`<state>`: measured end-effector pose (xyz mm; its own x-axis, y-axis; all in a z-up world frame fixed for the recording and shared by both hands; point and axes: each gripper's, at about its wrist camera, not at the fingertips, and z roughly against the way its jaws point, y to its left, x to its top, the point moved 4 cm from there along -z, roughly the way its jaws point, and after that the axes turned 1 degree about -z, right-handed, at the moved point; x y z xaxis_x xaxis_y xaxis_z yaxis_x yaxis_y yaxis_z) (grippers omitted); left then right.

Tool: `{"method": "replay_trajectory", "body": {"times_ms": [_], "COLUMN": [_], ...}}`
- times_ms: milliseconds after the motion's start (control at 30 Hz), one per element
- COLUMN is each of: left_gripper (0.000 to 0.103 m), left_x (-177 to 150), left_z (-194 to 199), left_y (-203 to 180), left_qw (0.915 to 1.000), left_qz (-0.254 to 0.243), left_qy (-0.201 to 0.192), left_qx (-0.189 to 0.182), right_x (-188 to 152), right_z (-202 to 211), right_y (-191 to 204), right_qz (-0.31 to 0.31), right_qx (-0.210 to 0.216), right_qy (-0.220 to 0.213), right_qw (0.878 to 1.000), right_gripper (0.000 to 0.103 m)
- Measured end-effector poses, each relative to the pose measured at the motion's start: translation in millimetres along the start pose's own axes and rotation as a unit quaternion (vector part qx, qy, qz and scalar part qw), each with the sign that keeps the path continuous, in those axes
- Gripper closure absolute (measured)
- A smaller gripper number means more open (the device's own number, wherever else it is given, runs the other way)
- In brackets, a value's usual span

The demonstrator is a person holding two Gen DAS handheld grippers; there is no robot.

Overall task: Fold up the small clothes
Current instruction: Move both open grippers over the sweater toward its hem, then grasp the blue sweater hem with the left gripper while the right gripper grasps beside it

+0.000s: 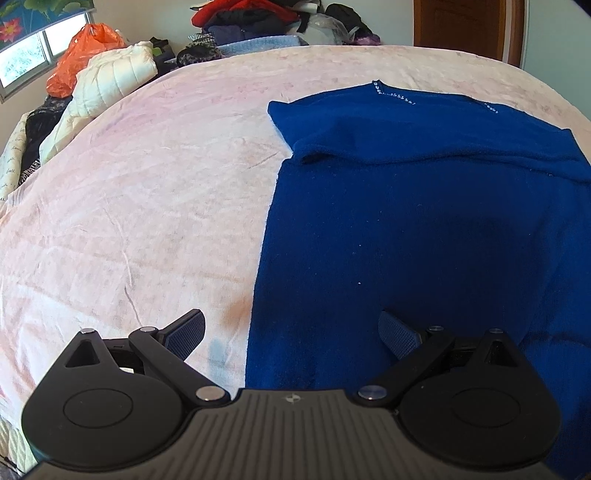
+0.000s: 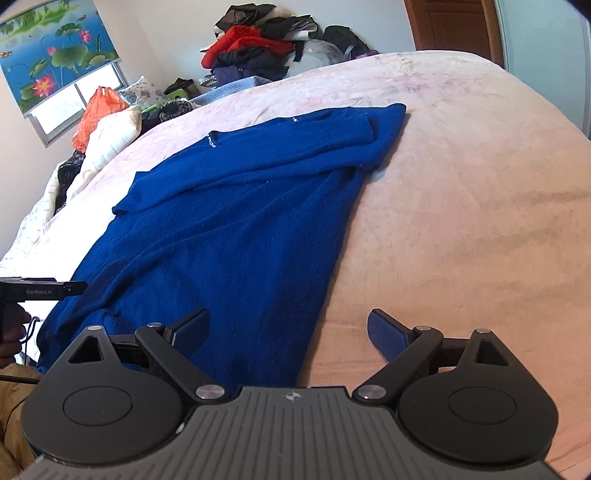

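A deep blue sweater (image 1: 424, 221) lies flat on the pale pink bedspread (image 1: 129, 203), its sleeves folded across the chest and a beaded neckline at the far end. My left gripper (image 1: 291, 332) hovers open over the sweater's near left edge, one finger over the bedspread, the other over the cloth. In the right wrist view the blue sweater (image 2: 229, 229) stretches away to the upper right. My right gripper (image 2: 288, 332) is open above its near right edge, holding nothing. The left gripper's body (image 2: 40, 290) and a hand show at the left border.
A heap of mixed clothes (image 2: 266, 44) is piled at the far side of the bed. A white quilted jacket (image 1: 110, 88) and an orange plastic bag (image 1: 85, 55) lie at the far left near a window. A wooden door (image 1: 465, 26) stands at the back right.
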<state>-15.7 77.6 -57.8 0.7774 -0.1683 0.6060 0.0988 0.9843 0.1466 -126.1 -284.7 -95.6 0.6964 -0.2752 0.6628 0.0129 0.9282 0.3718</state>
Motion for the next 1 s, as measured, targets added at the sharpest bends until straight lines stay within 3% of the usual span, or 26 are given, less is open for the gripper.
{"method": "replay_trajectory", "body": {"times_ms": [433, 700, 800, 1000], "left_gripper": [0.002, 0.002, 0.002, 0.003], "left_x": [-8, -27, -31, -39], "left_z": [2, 11, 17, 26], "left_y": [4, 32, 41, 34], "left_qw": [0.9996, 0.9921, 0.9872, 0.9693], "left_qz": [0.001, -0.006, -0.008, -0.016], "left_qy": [0.012, 0.025, 0.032, 0.054], "left_qx": [-0.026, -0.123, -0.156, -0.239], "right_x": [-6, -12, -18, -29], "right_z": [10, 19, 23, 33], "right_y": [-3, -3, -3, 4], "right_qz": [0.011, 0.028, 0.030, 0.035], "right_qx": [0.016, 0.024, 0.053, 0.127], "right_qy": [0.011, 0.020, 0.034, 0.064], "right_qw": [1.000, 0.999, 0.998, 0.989], "right_gripper": [0.009, 0.009, 0.009, 0.012]}}
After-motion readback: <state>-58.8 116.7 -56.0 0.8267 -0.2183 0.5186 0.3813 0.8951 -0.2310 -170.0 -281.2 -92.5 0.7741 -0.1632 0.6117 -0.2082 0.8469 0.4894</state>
